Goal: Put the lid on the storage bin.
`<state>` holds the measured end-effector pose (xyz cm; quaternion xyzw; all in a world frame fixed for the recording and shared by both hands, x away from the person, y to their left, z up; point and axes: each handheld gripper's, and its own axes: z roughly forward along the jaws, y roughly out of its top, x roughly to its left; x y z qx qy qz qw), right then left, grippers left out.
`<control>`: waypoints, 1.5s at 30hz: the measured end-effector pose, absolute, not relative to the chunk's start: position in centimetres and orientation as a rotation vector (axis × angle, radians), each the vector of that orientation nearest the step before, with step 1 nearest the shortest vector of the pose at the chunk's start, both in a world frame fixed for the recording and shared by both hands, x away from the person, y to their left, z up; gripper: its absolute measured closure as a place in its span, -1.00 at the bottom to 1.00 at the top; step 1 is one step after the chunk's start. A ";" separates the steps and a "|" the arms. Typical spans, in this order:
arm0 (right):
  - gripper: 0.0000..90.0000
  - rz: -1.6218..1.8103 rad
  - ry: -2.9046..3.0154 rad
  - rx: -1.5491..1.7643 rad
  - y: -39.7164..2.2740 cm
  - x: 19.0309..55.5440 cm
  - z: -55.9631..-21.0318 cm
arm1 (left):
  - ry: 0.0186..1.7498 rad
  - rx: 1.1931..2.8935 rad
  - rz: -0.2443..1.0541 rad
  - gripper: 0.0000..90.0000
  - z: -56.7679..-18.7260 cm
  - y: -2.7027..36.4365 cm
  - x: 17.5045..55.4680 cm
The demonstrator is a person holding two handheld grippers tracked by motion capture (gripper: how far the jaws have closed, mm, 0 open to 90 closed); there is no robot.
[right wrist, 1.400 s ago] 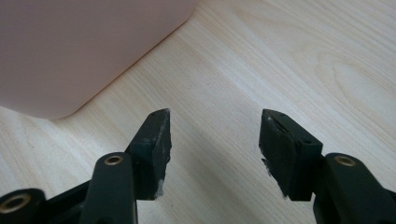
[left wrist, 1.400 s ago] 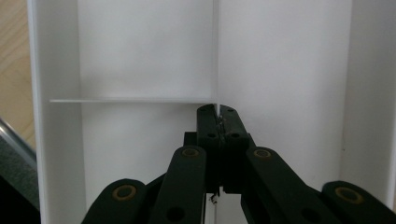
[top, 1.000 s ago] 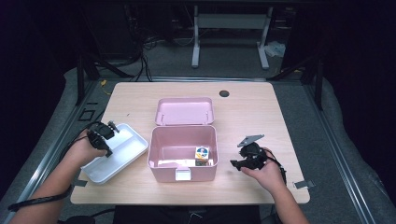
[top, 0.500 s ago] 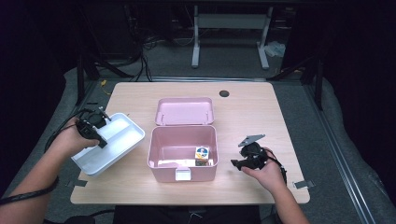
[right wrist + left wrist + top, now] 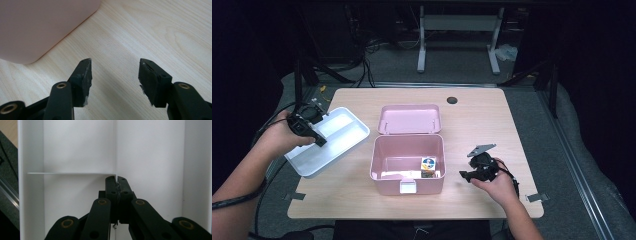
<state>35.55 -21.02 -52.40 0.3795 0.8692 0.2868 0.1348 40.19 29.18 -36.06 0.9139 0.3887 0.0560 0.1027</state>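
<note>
— How far along?
— The left gripper (image 5: pixel 318 140) is clamped on the white tray's (image 5: pixel 343 131) inner divider, tray tilted off the counter (image 5: pixel 492 125), overhanging its left edge. The pink box (image 5: pixel 408 162) is open with a small cube (image 5: pixel 428 163) inside — the tray isn't back in yet.
— Room?
— Plenty; the right gripper (image 5: pixel 114 75) rests open and empty beside the box.

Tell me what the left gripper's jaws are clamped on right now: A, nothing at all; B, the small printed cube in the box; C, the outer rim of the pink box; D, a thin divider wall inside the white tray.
D: in the left gripper view the left gripper is shut on the thin divider wall of the white tray, which hangs tilted beside the pink box.
</note>
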 end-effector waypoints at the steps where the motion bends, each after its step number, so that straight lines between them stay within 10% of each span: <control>1: -0.02 0.831 2.519 1.102 -21.0 35.5 -52.4 | 1.133 2.698 0.166 0.98 -35.9 28.9 40.2; 45: -0.02 0.837 2.517 1.125 -21.4 35.6 -52.7 | 0.435 2.830 0.088 0.98 -36.3 10.9 40.0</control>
